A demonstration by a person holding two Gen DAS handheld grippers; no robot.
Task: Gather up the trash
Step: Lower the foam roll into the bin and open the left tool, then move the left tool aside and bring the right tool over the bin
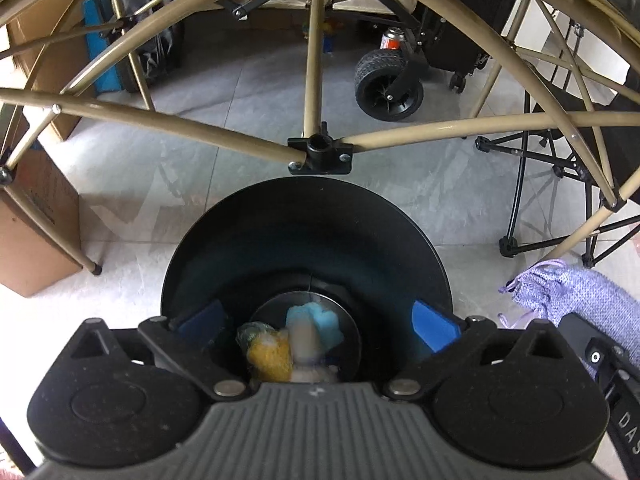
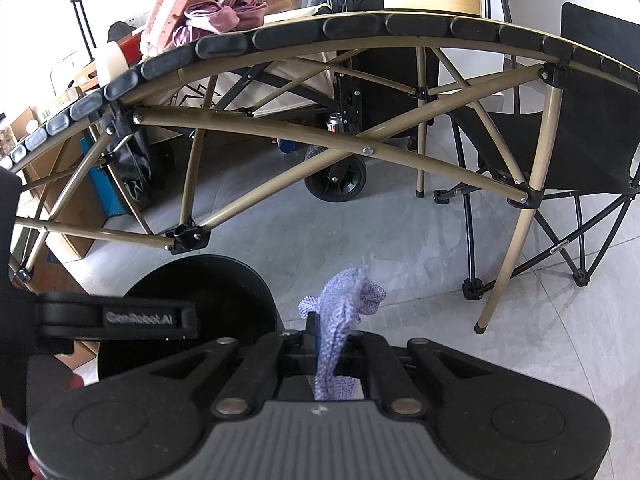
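Observation:
A round black bin [image 1: 304,216] stands on the tiled floor directly below my left gripper [image 1: 316,322]. Its blue pads [image 1: 434,326] are spread wide apart with nothing between them. At the bin's bottom lie crumpled blue, yellow and white scraps [image 1: 292,340], a little blurred. In the right wrist view my right gripper [image 2: 328,344] is shut on a lilac mesh pouch [image 2: 340,312], which sticks up between the fingers. The bin [image 2: 224,280] sits just left of that gripper. The pouch [image 1: 580,300] also shows at the right edge of the left wrist view.
A folding table's tan tube frame arches over the bin, with a black hub [image 1: 320,152] right behind it and a leg [image 2: 508,260] at the right. A cardboard box [image 1: 32,232] stands left, a cart wheel [image 1: 388,84] behind, a black folding chair [image 2: 580,140] right.

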